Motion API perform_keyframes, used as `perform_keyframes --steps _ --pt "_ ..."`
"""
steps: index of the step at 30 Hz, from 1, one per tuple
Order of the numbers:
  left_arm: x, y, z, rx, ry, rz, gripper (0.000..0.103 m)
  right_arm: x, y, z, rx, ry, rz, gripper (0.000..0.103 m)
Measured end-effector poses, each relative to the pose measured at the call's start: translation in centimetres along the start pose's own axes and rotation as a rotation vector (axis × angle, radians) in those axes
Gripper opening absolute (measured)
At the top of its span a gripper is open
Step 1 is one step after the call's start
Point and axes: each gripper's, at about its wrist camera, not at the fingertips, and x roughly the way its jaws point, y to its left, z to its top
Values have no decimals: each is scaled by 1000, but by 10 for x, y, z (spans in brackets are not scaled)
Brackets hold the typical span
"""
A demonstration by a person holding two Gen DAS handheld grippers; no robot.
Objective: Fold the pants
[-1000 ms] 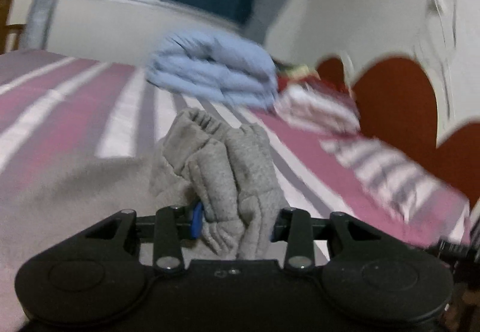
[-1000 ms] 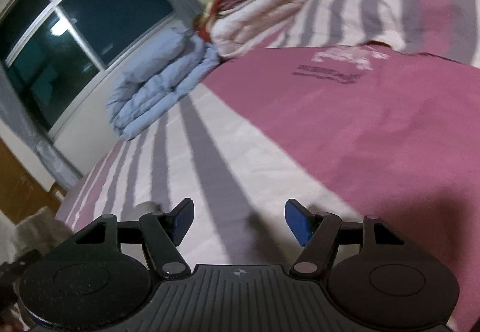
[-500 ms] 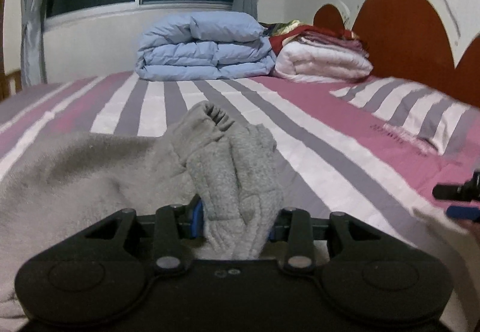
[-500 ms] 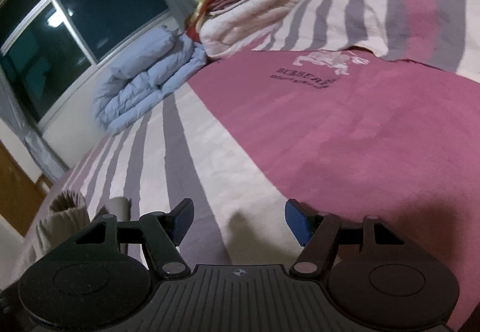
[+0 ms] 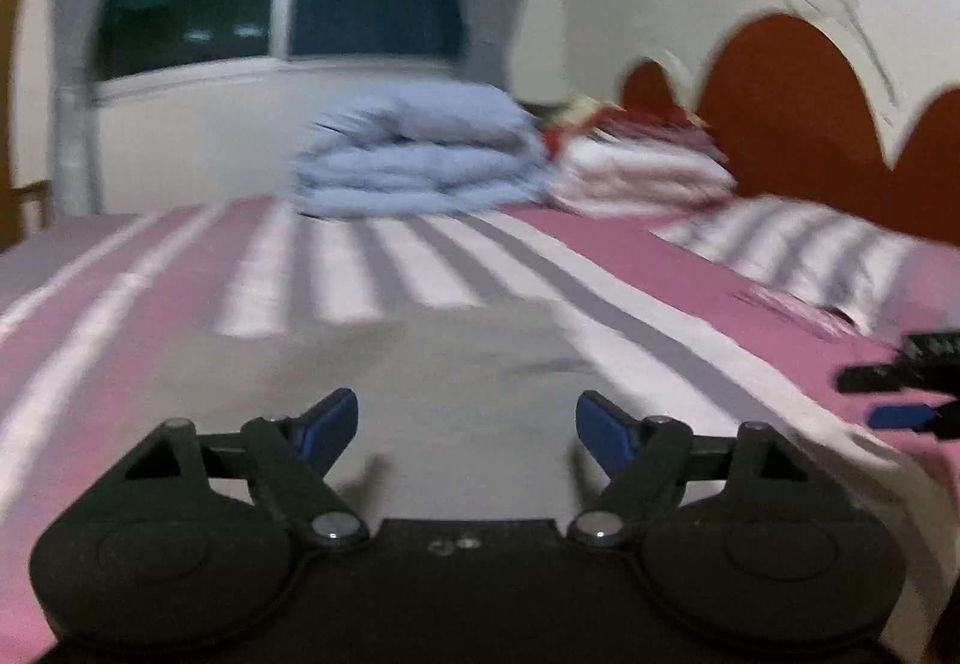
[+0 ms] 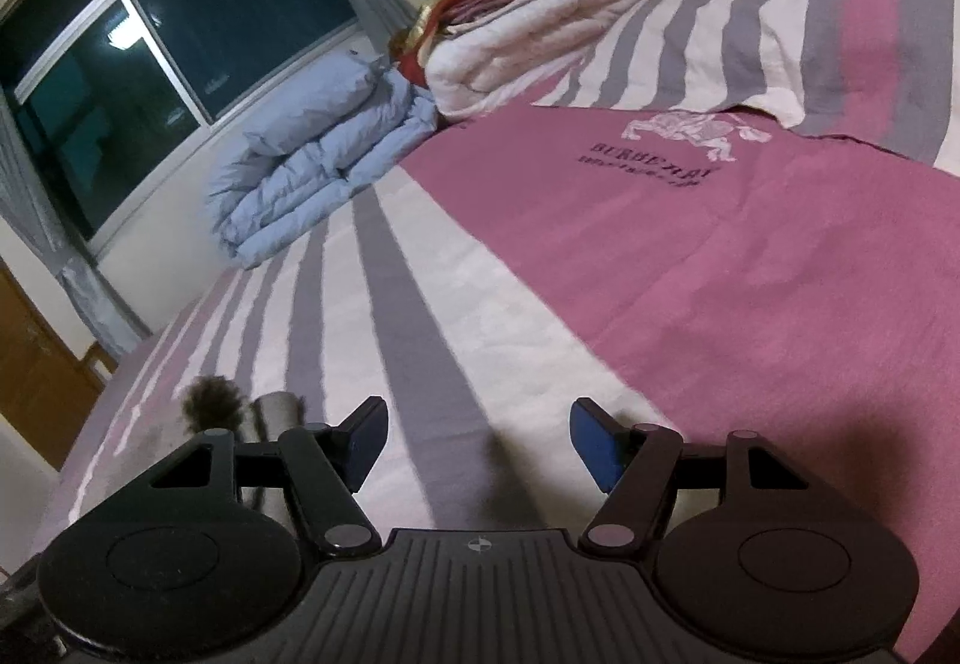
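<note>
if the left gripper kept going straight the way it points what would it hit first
Most likely the grey pants lying flat on the bed just ahead. The left gripper has just been opening its jaws, with nothing between them now. The picture is blurred, so depth is uncertain.

Each black hand-held gripper [image 5: 467,427] [image 6: 478,439] has blue pads, silver pivot screws, perhaps matte plastic.

We see a bed [image 6: 750,268] covered with a sheet in pink, white and grey stripes, with a printed emblem on its pink band. At the far edge by the window lies a folded light-blue duvet [image 6: 318,147], and just beside it a folded white quilt [image 6: 528,33] with red and mauve fabrics stacked on top. Grey pants [image 5: 468,364] lie flat on the sheet nearer us. A striped pillow [image 6: 780,27] rests by the headboard.
</note>
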Motion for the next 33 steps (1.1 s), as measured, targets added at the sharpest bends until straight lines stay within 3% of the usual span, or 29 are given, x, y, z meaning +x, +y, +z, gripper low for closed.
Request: perform_keyframes --steps 3,7,10,15,25,26,27,28,33 --pt "-22 58 -4 35 -6 108 77 4 20 -10 2 16 80 67" --pt "-45 131 -20 52 49 241 78 15 61 -26 -15 52 240 67" --pt "-62 166 -35 32 59 282 79 33 84 -38 26 123 297 67" --pt "-73 190 -58 -45 38 299 83 60 104 -53 84 198 315 67" --pt "-47 202 -65 -115 144 280 88 102 138 -69 46 262 230 68" --pt "-47 204 -67 -121 149 278 88 107 144 -69 25 277 211 67" --pt "-47 206 -68 -129 151 276 88 109 151 -68 3 281 212 59" --pt "-48 207 -69 -139 151 277 88 107 157 -65 -8 271 245 44" --pt "-49 212 -71 -178 151 284 88 65 171 -33 56 99 432 43"
